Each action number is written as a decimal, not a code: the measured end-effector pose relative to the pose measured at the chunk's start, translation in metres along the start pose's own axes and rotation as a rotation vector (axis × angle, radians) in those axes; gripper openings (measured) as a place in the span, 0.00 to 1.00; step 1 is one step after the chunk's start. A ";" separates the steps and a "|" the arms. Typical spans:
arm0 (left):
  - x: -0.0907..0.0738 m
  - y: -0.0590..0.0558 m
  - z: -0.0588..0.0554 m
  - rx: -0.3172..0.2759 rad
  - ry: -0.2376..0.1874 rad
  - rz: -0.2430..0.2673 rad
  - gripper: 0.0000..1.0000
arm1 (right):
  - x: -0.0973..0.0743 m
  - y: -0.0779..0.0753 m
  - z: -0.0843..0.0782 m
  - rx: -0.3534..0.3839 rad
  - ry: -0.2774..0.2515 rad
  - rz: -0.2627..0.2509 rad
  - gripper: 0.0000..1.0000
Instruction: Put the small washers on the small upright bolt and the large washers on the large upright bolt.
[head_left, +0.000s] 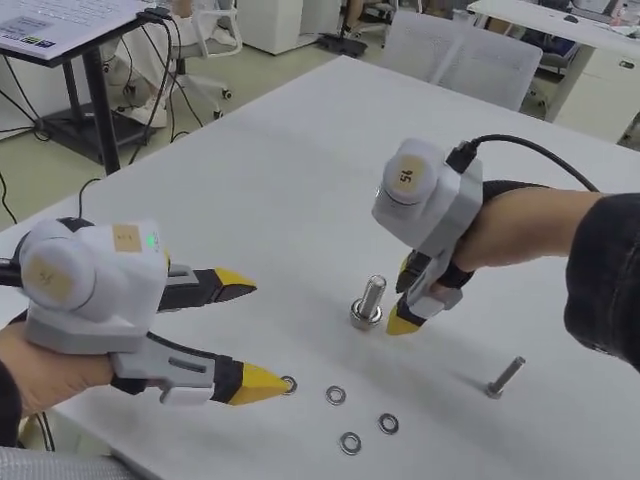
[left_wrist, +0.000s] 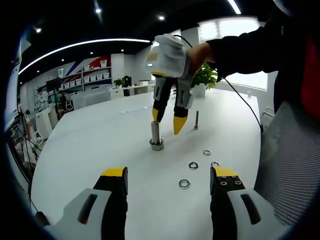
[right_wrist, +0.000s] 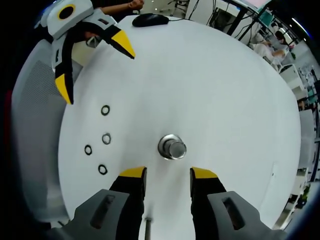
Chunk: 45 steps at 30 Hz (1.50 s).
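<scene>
Right gripper (right_wrist: 168, 174) hung released and empty directly over the large bolt (head_left: 368, 300), which stood upright on its head; judged to be lining up with it. Left gripper (head_left: 252, 332) was likewise released and empty, its lower tip just beside the nearest washer (head_left: 289, 384) of 4 lying loose on the bench (head_left: 300, 150), seemingly poised for a pick. The small bolt (head_left: 505, 377) lay on its side, not upright. Bench white, matte. Office chair (head_left: 470, 60) and desk (head_left: 60, 25) stood beyond.
</scene>
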<state>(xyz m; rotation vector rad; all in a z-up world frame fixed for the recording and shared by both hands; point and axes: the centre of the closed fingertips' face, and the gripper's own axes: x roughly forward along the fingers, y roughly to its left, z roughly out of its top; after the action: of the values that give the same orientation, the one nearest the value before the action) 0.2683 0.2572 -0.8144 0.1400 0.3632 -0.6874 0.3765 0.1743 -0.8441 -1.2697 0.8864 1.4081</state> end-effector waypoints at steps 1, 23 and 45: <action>-0.001 0.000 0.000 0.001 0.001 0.000 0.66 | -0.002 0.001 -0.001 0.003 -0.002 -0.001 0.36; -0.006 -0.006 0.007 0.021 0.001 0.001 0.65 | -0.010 0.041 -0.004 0.021 -0.026 0.038 0.35; -0.015 -0.007 0.005 0.014 -0.003 0.025 0.65 | 0.011 0.092 0.062 -0.143 -0.057 0.105 0.27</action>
<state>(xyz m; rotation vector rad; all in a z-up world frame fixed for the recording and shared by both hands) 0.2541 0.2597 -0.8040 0.1564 0.3535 -0.6657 0.2730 0.2147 -0.8531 -1.2978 0.8354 1.6068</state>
